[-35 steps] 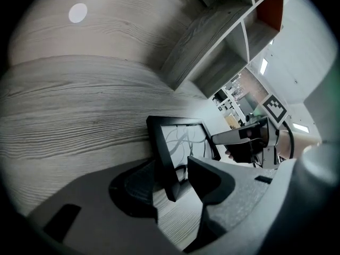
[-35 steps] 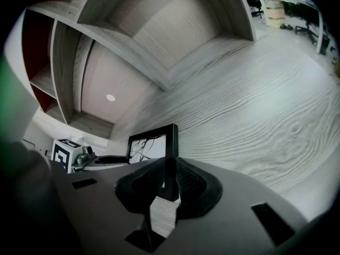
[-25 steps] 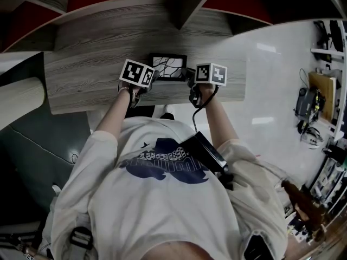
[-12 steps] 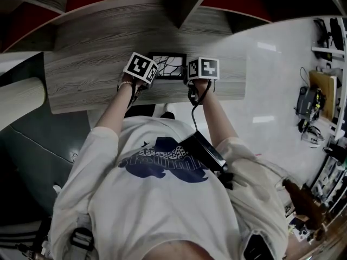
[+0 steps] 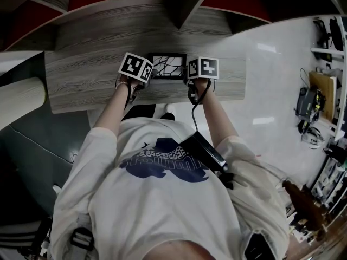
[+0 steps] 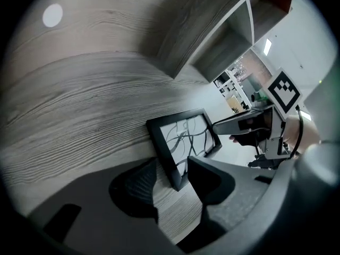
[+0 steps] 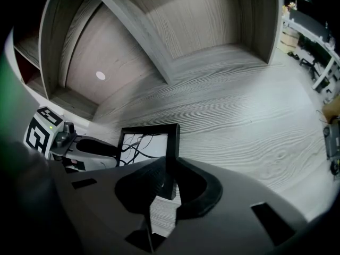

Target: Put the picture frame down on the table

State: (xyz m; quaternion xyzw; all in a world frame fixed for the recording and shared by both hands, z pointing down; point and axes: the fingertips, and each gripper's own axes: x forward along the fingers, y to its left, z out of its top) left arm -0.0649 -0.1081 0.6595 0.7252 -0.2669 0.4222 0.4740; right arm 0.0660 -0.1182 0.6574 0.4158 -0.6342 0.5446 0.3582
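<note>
Black rectangular picture frame (image 5: 168,65), glass over a white sheet with dark curving lines, sits at the near edge of the grey wood-grain table (image 5: 81,77), about mid-width, picture side up. Head view: the frame reads as flat or nearly flat. Cannot tell whether all of it rests on the table.

Right tongs (image 7: 167,177): clenched on the frame's right rail near its near corner, one jaw against each face of the rail.

Left tongs (image 6: 171,166): released. Jaws stand apart with the frame's near-left corner between them. The corner lies closer to the right-hand jaw, with a clear gap to the other.

The two tongs flank the frame, left and right, and their marker cubes are level with each other in the head view.

Grey wood-grain shelf unit (image 7: 159,31) with slanted dividers rises at the far side of the table. A black cable (image 5: 194,115) runs from the right tongs back toward the person's white T-shirt (image 5: 162,210).
</note>
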